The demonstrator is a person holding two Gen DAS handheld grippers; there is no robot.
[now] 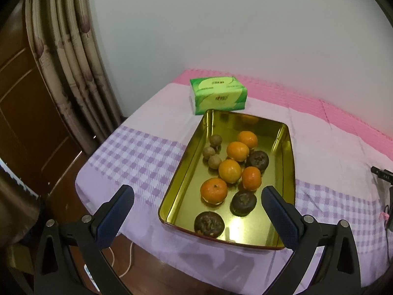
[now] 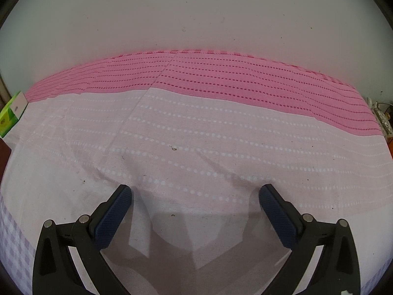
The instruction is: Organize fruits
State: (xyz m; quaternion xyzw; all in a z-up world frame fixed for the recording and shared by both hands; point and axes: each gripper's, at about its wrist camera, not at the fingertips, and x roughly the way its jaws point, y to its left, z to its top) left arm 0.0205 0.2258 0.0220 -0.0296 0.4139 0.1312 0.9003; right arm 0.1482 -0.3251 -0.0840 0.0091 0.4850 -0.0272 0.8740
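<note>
In the left wrist view a gold metal tray (image 1: 288, 172) sits on the cloth-covered table. It holds several oranges (image 1: 213, 191), three dark mangosteens (image 1: 209, 223) and three small brown longans (image 1: 215, 161). My left gripper (image 1: 197, 194) is open and empty, held above the tray's near end. My right gripper (image 2: 195, 191) is open and empty, low over the bare pink cloth (image 2: 196, 142); no fruit shows in the right wrist view.
A green tissue pack (image 1: 218, 95) lies behind the tray; its end shows in the right wrist view (image 2: 11, 113). A curtain (image 1: 66, 56) and wooden door (image 1: 22, 113) stand left of the table. The table's near edge (image 1: 147, 243) drops to the floor. Clutter (image 2: 382, 118) sits far right.
</note>
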